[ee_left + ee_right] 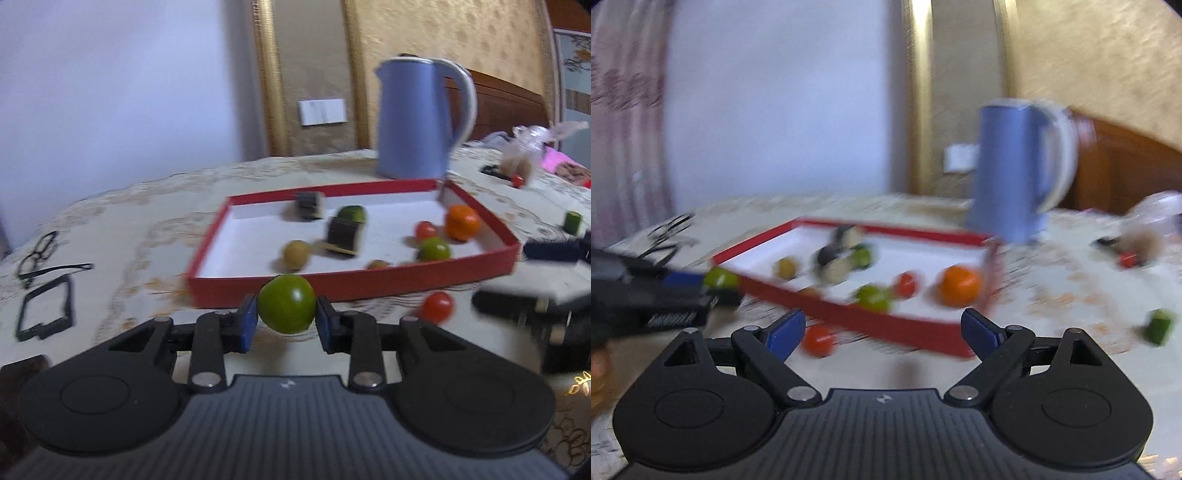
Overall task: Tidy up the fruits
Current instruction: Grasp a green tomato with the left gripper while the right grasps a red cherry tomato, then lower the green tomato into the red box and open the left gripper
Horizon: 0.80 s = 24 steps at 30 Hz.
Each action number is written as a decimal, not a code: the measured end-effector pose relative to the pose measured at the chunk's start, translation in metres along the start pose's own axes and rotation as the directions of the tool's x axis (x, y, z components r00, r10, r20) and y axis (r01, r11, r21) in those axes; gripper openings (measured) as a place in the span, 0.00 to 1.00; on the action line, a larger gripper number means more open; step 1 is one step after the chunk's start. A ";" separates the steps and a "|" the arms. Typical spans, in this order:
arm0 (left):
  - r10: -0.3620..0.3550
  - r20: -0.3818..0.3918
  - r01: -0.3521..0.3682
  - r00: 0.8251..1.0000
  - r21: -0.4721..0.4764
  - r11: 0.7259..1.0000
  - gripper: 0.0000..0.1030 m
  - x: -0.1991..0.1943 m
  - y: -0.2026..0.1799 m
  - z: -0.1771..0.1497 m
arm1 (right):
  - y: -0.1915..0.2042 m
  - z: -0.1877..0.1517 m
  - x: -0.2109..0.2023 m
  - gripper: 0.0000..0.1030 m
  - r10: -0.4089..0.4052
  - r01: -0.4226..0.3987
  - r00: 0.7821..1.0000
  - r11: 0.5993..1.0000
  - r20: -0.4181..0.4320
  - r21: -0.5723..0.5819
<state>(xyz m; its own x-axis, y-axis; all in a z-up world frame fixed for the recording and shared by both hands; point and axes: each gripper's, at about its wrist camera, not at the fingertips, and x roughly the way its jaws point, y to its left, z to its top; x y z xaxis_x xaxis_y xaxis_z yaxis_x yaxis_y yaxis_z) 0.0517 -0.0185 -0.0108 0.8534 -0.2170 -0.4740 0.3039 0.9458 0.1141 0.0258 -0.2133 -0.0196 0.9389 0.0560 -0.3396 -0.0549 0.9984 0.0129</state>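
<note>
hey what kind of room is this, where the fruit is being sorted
Probably a bedroom at home. A wooden headboard stands behind the cloth-covered table, with a blue kettle and a wall switch nearby. The left gripper holds a green fruit before the red tray.

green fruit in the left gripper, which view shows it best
The left wrist view: the green fruit sits sharp and close, clamped between the left gripper's blue fingers. The right wrist view shows it only small, blurred, at the far left.

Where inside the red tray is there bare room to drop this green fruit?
The left gripper holds the round green fruit. In the shallow red cardboard tray, the white left half is bare; the right end is crowded around the orange fruit.
</note>
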 end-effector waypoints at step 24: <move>0.041 0.009 -0.041 0.999 0.011 0.999 0.29 -0.008 0.007 -0.006 | 0.026 -0.003 0.011 0.26 0.124 -0.131 0.983 0.990 -0.132 -0.045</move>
<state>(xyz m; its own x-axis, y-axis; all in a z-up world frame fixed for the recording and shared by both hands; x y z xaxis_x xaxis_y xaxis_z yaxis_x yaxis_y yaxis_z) 0.0446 -0.0090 -0.0111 0.8690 -0.1805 -0.4607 0.2732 0.9513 0.1426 0.0333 -0.1869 -0.0262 0.8716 0.1781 -0.4567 -0.1926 0.9812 0.0149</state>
